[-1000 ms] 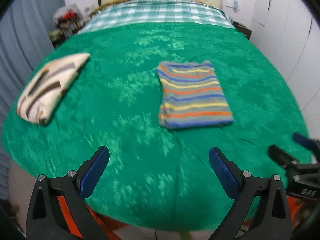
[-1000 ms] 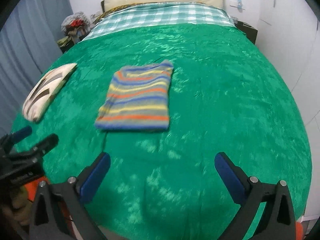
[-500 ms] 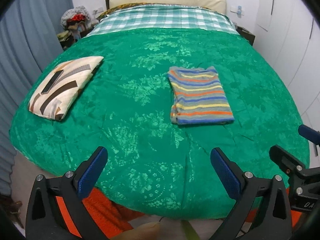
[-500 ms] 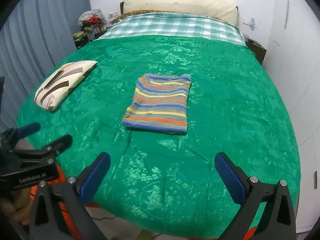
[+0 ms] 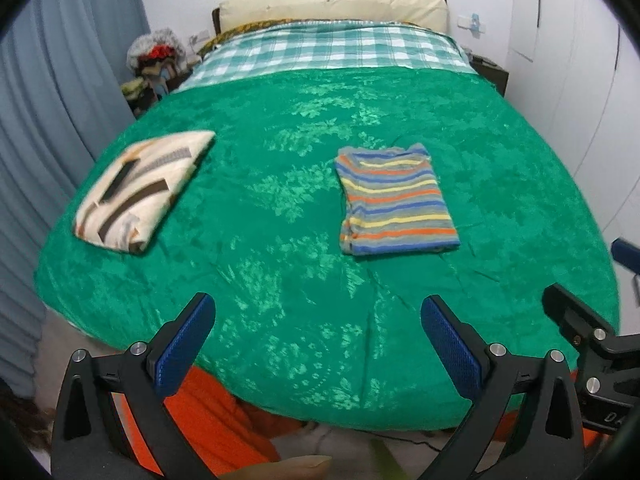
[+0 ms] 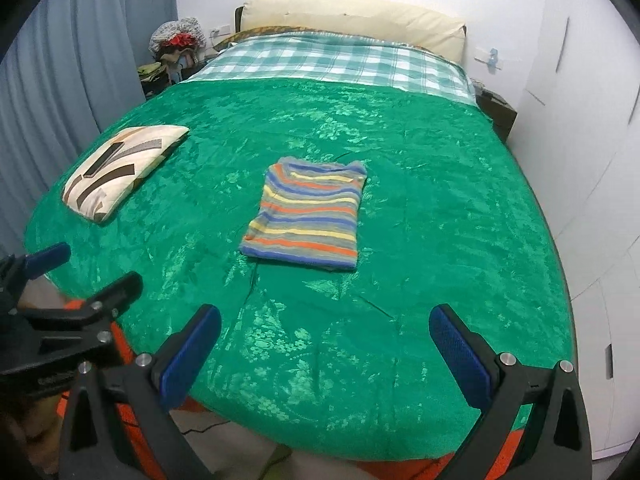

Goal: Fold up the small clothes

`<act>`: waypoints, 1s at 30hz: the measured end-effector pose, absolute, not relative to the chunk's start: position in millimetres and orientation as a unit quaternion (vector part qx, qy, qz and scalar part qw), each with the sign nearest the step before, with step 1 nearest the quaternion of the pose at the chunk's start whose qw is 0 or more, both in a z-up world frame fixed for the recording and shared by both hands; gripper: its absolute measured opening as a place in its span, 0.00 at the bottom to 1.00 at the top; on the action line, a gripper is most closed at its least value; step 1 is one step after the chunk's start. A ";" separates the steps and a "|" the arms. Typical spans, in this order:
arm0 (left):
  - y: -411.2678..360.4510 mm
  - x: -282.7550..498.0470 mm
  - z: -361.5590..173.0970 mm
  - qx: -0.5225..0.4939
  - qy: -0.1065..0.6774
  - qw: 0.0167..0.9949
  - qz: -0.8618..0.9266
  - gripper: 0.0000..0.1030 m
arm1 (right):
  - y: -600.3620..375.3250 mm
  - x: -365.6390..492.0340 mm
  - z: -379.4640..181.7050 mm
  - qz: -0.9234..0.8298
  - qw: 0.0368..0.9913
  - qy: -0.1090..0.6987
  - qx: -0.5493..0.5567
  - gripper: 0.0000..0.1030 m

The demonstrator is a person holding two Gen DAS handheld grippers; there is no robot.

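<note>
A striped shirt in blue, orange, yellow and grey lies folded into a neat rectangle near the middle of the green bedspread; it also shows in the right wrist view. My left gripper is open and empty, held back over the foot edge of the bed, well short of the shirt. My right gripper is open and empty too, beside the left one. Each gripper shows at the edge of the other's view: the right, the left.
A cream patterned pillow lies at the bed's left side, also in the right wrist view. A checked sheet covers the head end. Grey curtains hang at left, white wardrobe doors at right. Orange fabric hangs below the bed's foot.
Both grippers have drawn back and up from the bed, so the folded shirt looks farther away and the bed's foot edge has come into view. Both stay open and empty.
</note>
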State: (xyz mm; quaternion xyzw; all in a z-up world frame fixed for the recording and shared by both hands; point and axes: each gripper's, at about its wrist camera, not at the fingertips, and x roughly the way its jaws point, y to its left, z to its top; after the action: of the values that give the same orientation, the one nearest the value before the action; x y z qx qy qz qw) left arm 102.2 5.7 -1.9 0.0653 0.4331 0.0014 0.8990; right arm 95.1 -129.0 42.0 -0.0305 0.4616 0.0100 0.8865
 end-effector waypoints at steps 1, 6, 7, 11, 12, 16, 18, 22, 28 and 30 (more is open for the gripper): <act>4.5 103.4 -2.1 0.067 0.435 0.898 0.002 1.00 | -129.0 95.3 43.2 0.006 0.887 0.460 -0.035 1.00; 1.5 109.8 -4.3 0.063 0.445 0.893 0.002 0.99 | -134.6 97.1 41.2 -0.005 0.889 0.456 -0.036 1.00; -0.1 110.5 -4.9 0.067 0.446 0.893 0.002 0.99 | -135.9 97.3 40.5 -0.006 0.889 0.457 -0.034 1.00; -3.6 110.3 -5.0 0.071 0.447 0.892 0.002 0.99 | -139.5 99.2 39.0 -0.011 0.889 0.457 -0.033 1.00; -4.8 110.1 -4.6 0.071 0.447 0.892 0.002 0.99 | -139.8 99.9 39.1 -0.010 0.888 0.458 -0.031 1.00; -4.7 110.6 -4.2 0.071 0.447 0.892 0.002 0.99 | -139.4 101.6 39.6 -0.010 0.887 0.461 -0.033 1.00; -5.4 110.7 -4.4 0.072 0.447 0.892 0.002 0.99 | -139.7 102.5 39.0 -0.011 0.886 0.463 -0.034 1.00; -6.5 111.0 -5.2 0.074 0.448 0.891 0.002 0.99 | -138.6 103.4 38.9 -0.014 0.885 0.464 -0.036 1.00; -5.3 112.2 -10.5 0.074 0.456 0.887 0.002 0.99 | -138.0 102.7 38.6 -0.012 0.885 0.465 -0.037 1.00; -3.8 112.4 -11.0 0.070 0.458 0.886 -0.001 0.99 | -138.3 102.5 38.2 -0.012 0.885 0.465 -0.037 1.00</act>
State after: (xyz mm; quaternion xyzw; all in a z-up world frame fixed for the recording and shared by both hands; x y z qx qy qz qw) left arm 112.4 -3.8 -11.0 0.0698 0.4584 -0.0010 0.8860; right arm 102.5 -138.3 38.2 -0.0368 0.4648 -0.0123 0.8846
